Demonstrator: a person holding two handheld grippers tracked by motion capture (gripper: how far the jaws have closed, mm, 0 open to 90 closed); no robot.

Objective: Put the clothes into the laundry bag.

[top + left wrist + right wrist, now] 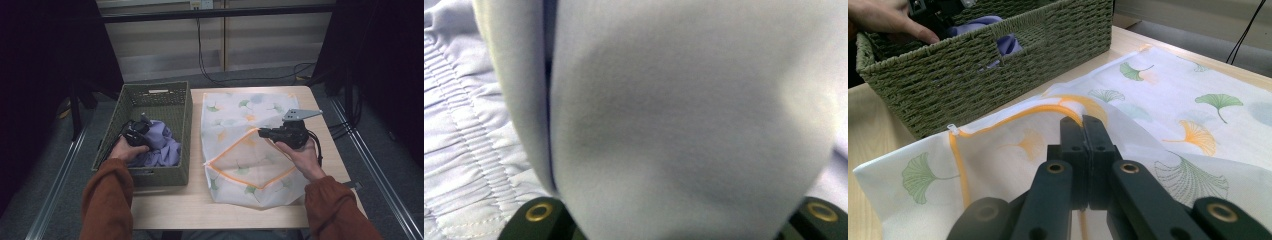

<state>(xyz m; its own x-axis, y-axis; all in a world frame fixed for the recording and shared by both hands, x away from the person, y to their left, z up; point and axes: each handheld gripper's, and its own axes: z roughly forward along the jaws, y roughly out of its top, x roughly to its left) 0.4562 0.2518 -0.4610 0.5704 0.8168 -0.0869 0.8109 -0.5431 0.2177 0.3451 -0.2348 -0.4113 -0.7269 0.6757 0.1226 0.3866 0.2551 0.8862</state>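
Observation:
A lavender garment (162,145) lies bunched in a green woven basket (155,90) at the table's left. My left gripper (136,134) rests down in the basket on that cloth. In the left gripper view a fold of the garment (674,115) bulges over the jaws and hides them. A white mesh bag (240,115) printed with ginkgo leaves lies flat to the right of the basket. My right gripper (261,133) is shut on the bag's orange-trimmed opening edge (1068,102), lifting it slightly; the closed tips (1082,122) pinch the fabric.
The basket's near wall (998,65) stands just left of the bag, with lavender cloth (1008,45) showing through its handle slot. Bare wood (200,205) runs along the front. Black cables (210,75) cross the floor behind the table, and dark stands flank both sides.

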